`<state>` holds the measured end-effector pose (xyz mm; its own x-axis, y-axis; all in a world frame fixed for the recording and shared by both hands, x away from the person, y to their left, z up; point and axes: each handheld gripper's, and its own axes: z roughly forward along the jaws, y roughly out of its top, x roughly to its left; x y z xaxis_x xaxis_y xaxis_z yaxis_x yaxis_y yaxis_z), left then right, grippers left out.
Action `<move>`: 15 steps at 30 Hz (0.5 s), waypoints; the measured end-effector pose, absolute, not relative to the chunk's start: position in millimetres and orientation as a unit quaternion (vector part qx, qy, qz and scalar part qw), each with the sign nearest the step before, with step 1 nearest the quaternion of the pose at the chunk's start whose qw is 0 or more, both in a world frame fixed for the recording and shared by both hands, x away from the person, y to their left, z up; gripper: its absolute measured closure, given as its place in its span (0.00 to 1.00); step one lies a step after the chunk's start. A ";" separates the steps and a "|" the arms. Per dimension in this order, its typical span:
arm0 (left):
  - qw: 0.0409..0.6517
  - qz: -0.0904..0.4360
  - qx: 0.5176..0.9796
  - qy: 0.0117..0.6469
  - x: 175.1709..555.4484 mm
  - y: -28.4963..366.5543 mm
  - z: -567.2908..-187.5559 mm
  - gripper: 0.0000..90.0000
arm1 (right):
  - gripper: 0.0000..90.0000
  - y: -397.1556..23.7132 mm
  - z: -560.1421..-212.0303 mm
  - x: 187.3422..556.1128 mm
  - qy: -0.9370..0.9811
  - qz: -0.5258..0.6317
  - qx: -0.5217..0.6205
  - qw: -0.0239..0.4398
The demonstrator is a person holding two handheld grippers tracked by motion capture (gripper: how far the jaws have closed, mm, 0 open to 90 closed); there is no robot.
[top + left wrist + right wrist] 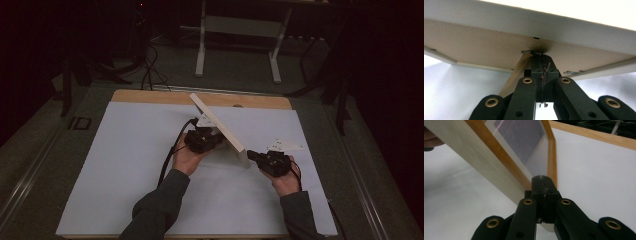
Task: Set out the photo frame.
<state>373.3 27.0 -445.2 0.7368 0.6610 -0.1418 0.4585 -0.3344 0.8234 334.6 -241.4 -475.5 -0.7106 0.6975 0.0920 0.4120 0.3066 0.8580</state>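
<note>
A: Start at the left hand-held gripper [541,57]. What are its jaws doing?

B: They are clenched, tips pressed together, and they look to be nipping the thin fold-out stand [517,72] on the brown backing of the picture frame [499,50]. Seen from above, that left hand-held gripper [204,138] sits behind the frame, just beside its back face.

A: And the right hand-held gripper [541,178]?

B: Also clenched, tips together, touching the frame's near lower corner. I cannot tell whether it pinches the wooden edge or only braces against it. From above, the right hand-held gripper [254,156] meets the frame's end nearest the worktop's front edge.

A: Where does the frame itself stand?

B: The picture frame [220,127] is tilted on edge around the middle of the white worktop [125,165], running from near the back edge diagonally toward the front right. Its glass side [524,147] faces the right hand.

A: So how should this step go?

B: I judge it as opening the stand so the frame can stand alone. Keep the right tips steady on the corner as a pivot, and let the left draw the stand outward slowly, without twisting its hinge. Lower the frame's weight onto the stand only once it is fully swung out; let go too soon and it may topple onto its glass.
</note>
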 end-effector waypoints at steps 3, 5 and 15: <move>0.461 0.110 0.810 0.346 374.0 28.6 -445.7 1.00 | 1.00 -237.8 -475.0 333.3 0.798 0.472 0.343 0.149; 0.461 0.110 0.810 0.346 374.5 29.7 -445.8 1.00 | 1.00 -235.5 -474.7 332.6 0.800 0.472 0.339 0.148; 0.456 0.110 0.814 0.344 375.8 31.5 -448.0 1.00 | 1.00 -224.5 -473.2 328.0 0.812 0.467 0.320 0.143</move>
